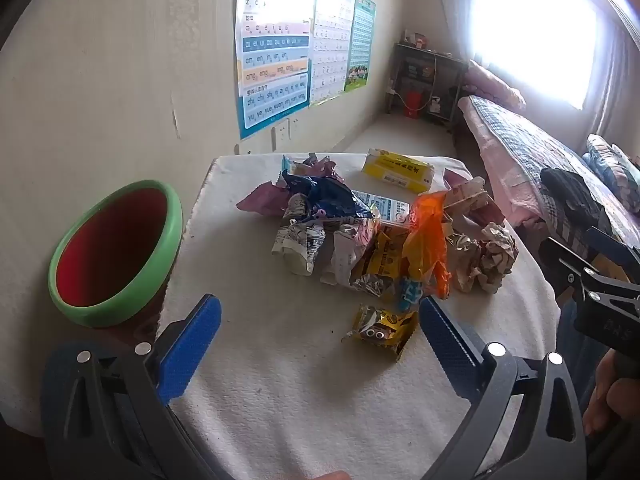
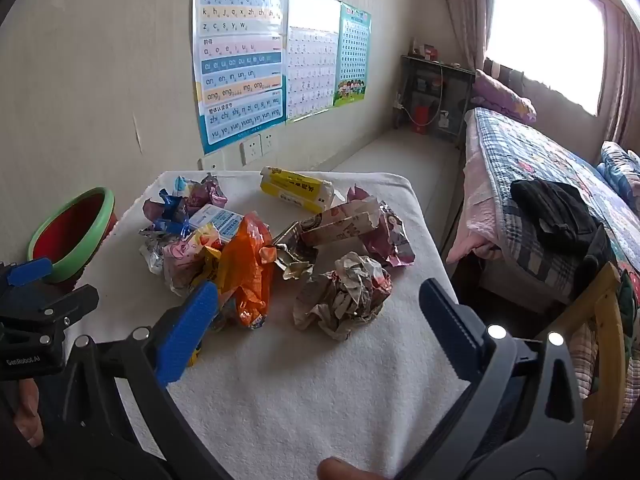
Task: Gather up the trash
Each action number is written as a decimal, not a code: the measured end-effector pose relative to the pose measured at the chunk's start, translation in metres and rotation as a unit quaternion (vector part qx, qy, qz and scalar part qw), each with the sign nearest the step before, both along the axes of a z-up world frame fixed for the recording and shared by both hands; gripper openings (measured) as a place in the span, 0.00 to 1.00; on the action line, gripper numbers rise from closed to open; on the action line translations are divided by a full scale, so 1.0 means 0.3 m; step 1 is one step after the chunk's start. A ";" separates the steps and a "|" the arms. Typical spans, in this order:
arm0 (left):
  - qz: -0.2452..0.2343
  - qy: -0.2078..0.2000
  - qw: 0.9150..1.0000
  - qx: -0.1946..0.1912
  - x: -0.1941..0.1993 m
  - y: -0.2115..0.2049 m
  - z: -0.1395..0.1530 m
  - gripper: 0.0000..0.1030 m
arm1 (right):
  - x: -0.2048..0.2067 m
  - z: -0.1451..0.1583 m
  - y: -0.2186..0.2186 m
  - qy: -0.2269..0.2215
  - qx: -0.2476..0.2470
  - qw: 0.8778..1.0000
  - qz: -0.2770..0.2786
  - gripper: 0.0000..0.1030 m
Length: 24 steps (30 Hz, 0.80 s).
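Here, the green-rimmed bin (image 1: pixel 114 256) stands left of the trash pile (image 1: pixel 384 240) on the white worktop (image 1: pixel 280 380). Both claws, left claw (image 1: pixel 318 344) and right claw (image 2: pixel 320 320), gape wide and empty just short of the pile. A yellow tissue pack (image 1: pixel 398 170) lies behind the pile, the bed (image 2: pixel 540 184) well right.

Pinyin posters (image 2: pixel 240 60) on the wall. Right of the posters, a dark shelf (image 2: pixel 434 96); farther right, a quilted bed (image 2: pixel 532 168) with black clothing (image 2: pixel 556 208), under a bright window (image 2: pixel 544 36).
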<state>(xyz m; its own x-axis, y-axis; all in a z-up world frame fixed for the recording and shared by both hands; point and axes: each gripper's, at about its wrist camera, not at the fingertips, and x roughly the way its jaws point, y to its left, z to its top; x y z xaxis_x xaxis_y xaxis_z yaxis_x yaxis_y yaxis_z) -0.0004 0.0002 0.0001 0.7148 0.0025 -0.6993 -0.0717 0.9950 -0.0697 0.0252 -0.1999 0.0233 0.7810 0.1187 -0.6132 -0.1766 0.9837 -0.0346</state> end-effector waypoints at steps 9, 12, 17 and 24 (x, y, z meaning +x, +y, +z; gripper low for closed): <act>-0.003 -0.001 1.000 0.010 0.007 -0.015 0.003 0.92 | 0.002 -0.004 -0.002 0.004 0.000 1.000 -0.001 0.96; -0.003 -0.003 1.000 0.010 0.006 -0.022 0.008 0.92 | 0.003 -0.005 -0.001 0.004 0.000 1.000 -0.001 0.96; -0.002 -0.002 1.000 0.004 -0.001 -0.012 0.002 0.92 | 0.003 -0.007 -0.001 0.005 -0.001 1.000 0.000 0.96; -0.001 -0.004 1.000 -0.001 0.000 -0.008 0.003 0.92 | 0.006 -0.004 0.002 0.005 -0.002 1.000 0.000 0.96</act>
